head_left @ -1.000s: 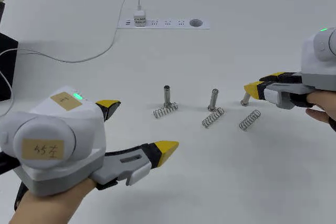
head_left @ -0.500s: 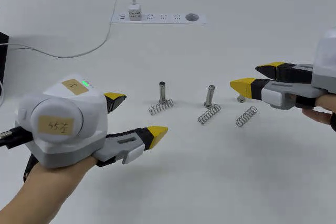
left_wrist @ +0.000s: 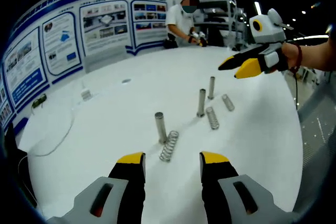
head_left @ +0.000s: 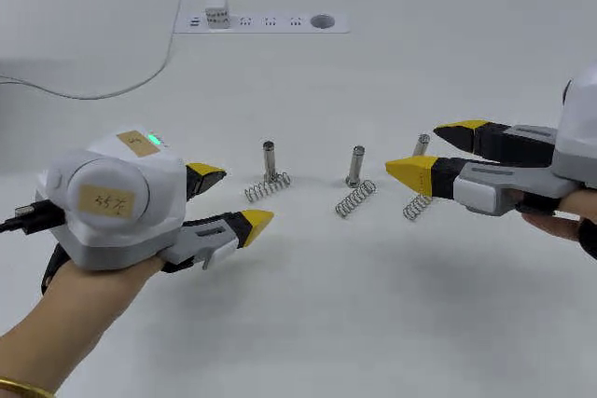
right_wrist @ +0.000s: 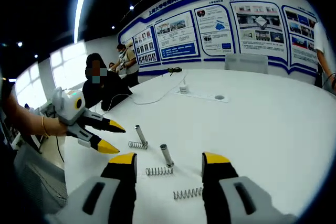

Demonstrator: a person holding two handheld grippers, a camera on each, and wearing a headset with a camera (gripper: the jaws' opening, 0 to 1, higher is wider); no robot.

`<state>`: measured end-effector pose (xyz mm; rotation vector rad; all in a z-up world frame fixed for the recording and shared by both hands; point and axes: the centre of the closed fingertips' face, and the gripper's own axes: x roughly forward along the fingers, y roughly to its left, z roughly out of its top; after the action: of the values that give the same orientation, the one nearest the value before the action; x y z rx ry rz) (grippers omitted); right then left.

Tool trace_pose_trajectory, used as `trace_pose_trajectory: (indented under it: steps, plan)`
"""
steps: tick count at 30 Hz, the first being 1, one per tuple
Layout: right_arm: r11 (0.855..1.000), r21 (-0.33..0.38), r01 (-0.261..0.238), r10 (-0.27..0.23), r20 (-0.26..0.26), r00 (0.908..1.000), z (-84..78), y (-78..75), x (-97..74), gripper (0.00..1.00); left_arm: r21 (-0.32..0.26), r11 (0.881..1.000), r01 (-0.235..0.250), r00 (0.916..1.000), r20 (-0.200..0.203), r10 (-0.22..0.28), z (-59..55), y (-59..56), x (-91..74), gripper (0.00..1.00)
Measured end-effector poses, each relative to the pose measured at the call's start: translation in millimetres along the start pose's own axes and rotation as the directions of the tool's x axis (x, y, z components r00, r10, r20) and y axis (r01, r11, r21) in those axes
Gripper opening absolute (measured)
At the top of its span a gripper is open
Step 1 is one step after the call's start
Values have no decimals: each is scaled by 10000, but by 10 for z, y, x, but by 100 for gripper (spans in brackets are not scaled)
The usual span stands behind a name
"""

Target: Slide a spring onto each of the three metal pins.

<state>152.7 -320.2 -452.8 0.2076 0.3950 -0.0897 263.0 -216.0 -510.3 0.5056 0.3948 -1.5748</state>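
Observation:
Three metal pins stand upright in a row on the white table: left pin point(head_left: 269, 160), middle pin point(head_left: 356, 165), right pin point(head_left: 422, 144). A loose spring lies beside each: left spring point(head_left: 267, 187), middle spring point(head_left: 354, 199), right spring point(head_left: 417, 205). My left gripper point(head_left: 230, 198) is open and empty, just left of the left pin point(left_wrist: 160, 127) and its spring point(left_wrist: 168, 145). My right gripper point(head_left: 431, 151) is open and empty, hovering by the right pin, above the right spring point(right_wrist: 188, 193).
A white power strip point(head_left: 266, 22) with a plug and a cable lies at the back of the table. One person stands beyond the table's far edge point(left_wrist: 181, 22) and another sits off its side point(right_wrist: 100, 85).
The head camera has shifted. My right gripper has moved left, up to the right pin. My left gripper has edged forward towards the left pin. Both stay open.

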Motion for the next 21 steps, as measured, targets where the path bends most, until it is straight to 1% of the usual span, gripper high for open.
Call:
trace_pose_trajectory:
  steps: [2,5,9,12,14,19,21]
  plan:
    - [9995,272,-164,159,164,9997,9,33,4,51,-4,10000,54,10000,-49,-54,-18,10,42,41]
    - [9991,285,-306,300,201,9993,-7,65,9,52,160,9998,80,9998,-177,-77,-54,37,98,39]
    - [9982,370,-467,460,175,9988,-57,121,19,54,57,9996,265,9994,-239,-264,-87,58,165,32]
    - [9974,435,-575,570,134,9983,-102,165,27,57,17,9996,299,9991,-303,-299,-108,82,207,31]
    - [9971,412,-644,641,79,9979,-135,192,28,59,41,9992,393,9989,-266,-392,-107,82,228,30]
    - [9967,465,-669,671,-23,9977,-183,205,18,62,70,9978,656,9974,-316,-654,-130,77,278,26]
    - [9965,471,-696,700,-66,9975,-197,212,15,63,105,9977,670,9971,-358,-666,-143,69,289,22]
